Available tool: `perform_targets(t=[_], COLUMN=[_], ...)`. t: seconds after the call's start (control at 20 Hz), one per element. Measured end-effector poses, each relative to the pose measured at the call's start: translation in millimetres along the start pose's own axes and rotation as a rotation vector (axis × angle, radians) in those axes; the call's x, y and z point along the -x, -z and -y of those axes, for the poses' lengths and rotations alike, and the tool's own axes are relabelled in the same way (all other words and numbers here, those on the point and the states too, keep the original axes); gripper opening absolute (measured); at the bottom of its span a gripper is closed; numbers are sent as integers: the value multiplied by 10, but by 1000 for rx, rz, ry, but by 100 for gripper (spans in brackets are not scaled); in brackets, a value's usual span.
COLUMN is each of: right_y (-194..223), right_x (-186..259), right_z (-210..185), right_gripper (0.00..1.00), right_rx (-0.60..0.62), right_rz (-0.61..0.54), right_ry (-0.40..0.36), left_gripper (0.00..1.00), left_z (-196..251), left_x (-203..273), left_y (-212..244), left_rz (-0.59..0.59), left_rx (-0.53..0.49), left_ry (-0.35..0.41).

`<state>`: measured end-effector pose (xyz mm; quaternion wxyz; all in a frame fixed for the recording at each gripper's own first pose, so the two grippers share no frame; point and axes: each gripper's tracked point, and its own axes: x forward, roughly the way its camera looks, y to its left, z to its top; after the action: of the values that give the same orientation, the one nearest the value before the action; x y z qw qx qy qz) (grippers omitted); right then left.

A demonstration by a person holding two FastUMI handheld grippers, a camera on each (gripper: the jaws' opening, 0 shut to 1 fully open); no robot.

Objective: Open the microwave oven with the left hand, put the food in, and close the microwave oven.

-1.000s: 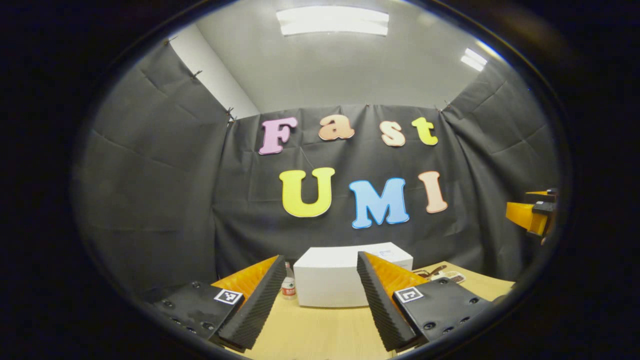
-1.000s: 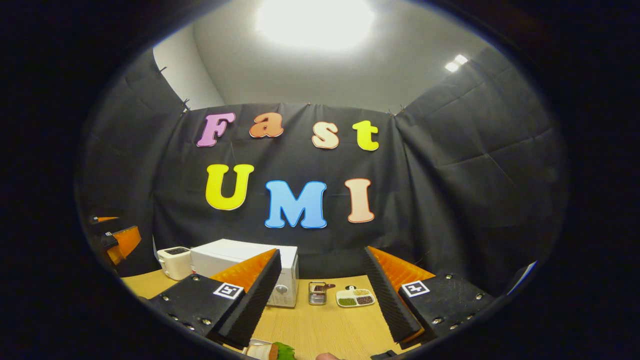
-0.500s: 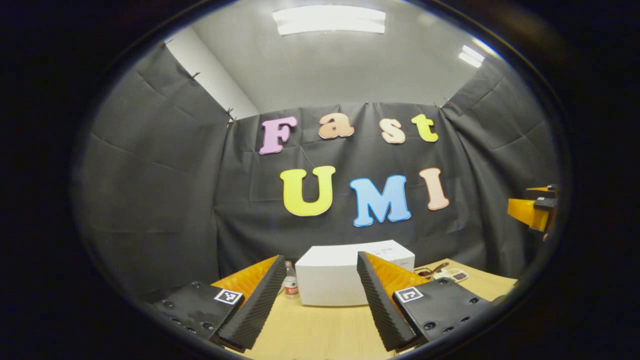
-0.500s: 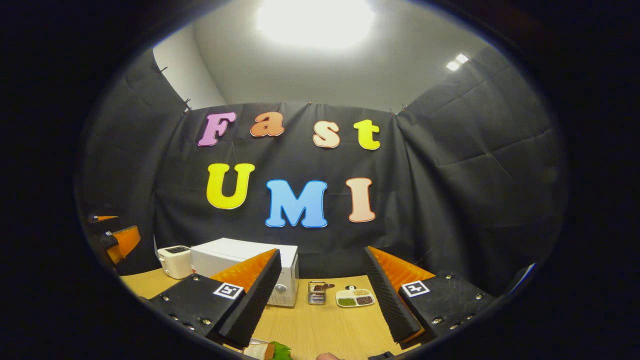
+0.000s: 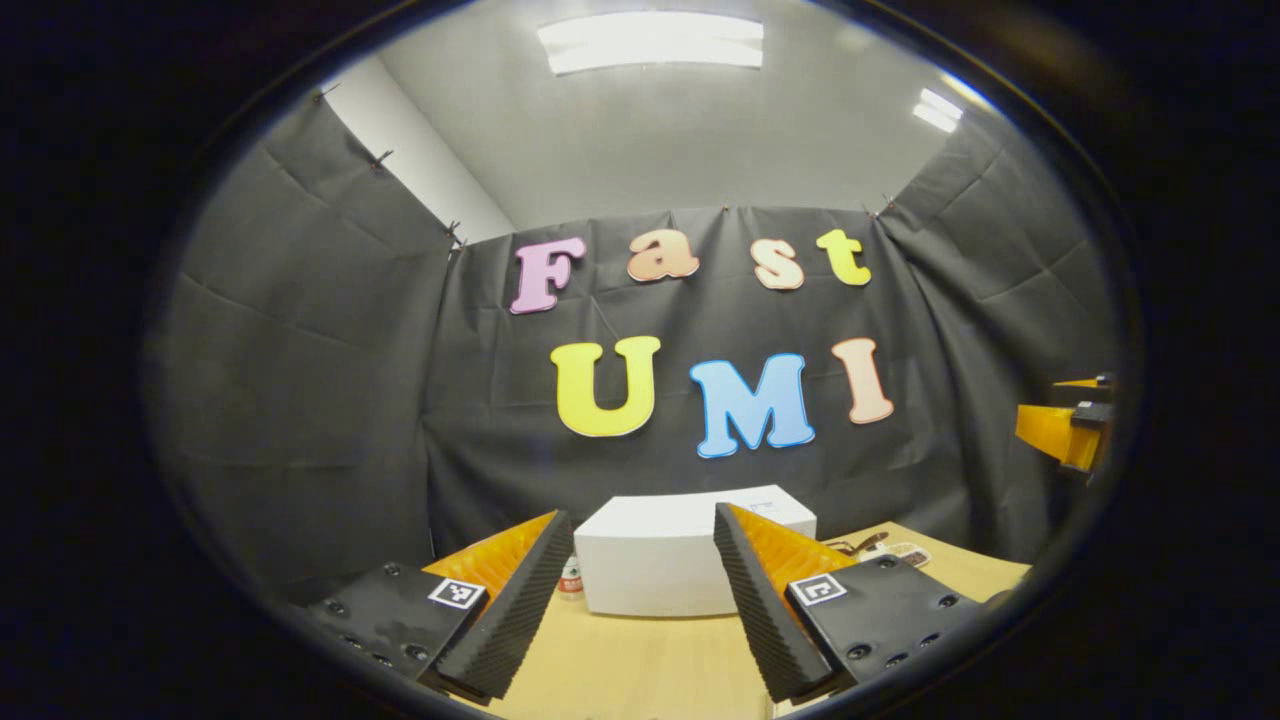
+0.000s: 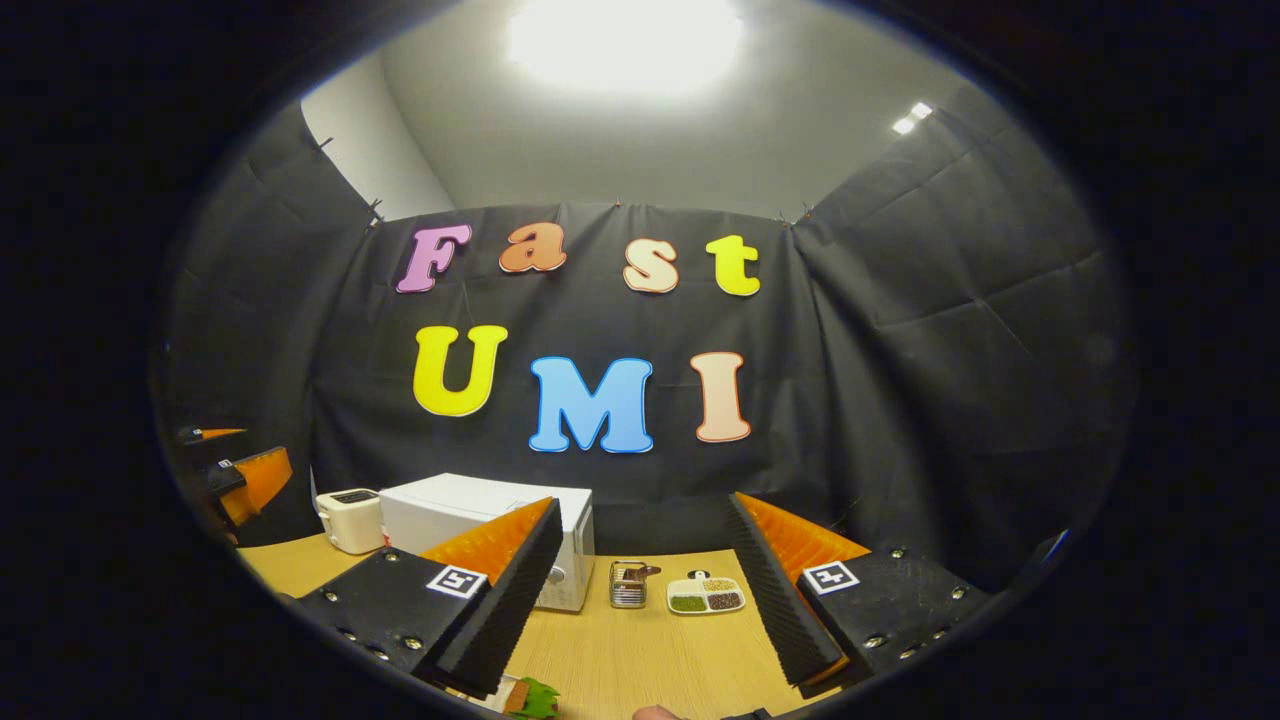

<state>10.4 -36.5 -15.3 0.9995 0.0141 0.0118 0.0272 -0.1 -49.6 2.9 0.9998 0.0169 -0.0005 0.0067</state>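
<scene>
The left gripper (image 5: 640, 610) is held above the wooden table (image 5: 640, 670) with its jaws spread wide and nothing between them, pointed at the white microwave (image 5: 660, 560), which sits at the back of the table against the black cloth wall. A small bottle (image 5: 571, 578) stands just beside the microwave. In the right gripper view the right gripper (image 6: 645, 600) is also spread and empty, and the microwave (image 6: 470, 510) lies to its left with its door closed — a white toaster (image 6: 348, 520) stands just beside it. Further right on the table (image 6: 640, 650) are a small metal rack (image 6: 628, 584) and a divided dish (image 6: 707, 595) of grains. The food (image 6: 528, 698), with something green on it, lies at the near edge of the table, below the right gripper's fingers.
</scene>
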Motion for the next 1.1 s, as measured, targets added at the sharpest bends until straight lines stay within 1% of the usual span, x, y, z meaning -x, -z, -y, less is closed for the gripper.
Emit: perform_targets(t=[0.05, 0.1, 0.15, 0.25, 0.45, 0.55, 0.7, 0.9, 1.1], right_y=[11, 23, 6, -11, 11, 9, 7, 13, 44], right_x=[-11, 0, -3, -35, -57, -104, -153, -173, -175], right_z=[20, 42, 68, 163, 215, 281, 335, 392, 360], right_gripper=[99, 99, 99, 99, 99, 99, 99, 99, 99], right_rx=[-7, -13, -14, -2, -4, 6, 4, 28, 26], right_rz=[-4, -9, -1, 11, 4, 6, 3, -1, -15], right_ry=[-10, -22, -30, -21, -3, 31, 98, 183, 240], left_gripper=[95, 97, 95, 95, 95, 95, 95, 94, 95], left_z=[44, 82, 125, 129, 166, 220, 361, 572, 785], left_x=[-4, -4, -15, -70, -306, -488, -810, -1246, -1647], left_y=[13, 6, 9, 47, 91, 136, 243, 515, 829], left_rz=[1, 4, 8, 2, 4, 6, 6, -7, -15], left_rx=[-2, -6, -14, -34, -32, -21, -2, 2, -5], left_ry=[-4, -8, -12, -25, -17, 3, 62, 137, 191])
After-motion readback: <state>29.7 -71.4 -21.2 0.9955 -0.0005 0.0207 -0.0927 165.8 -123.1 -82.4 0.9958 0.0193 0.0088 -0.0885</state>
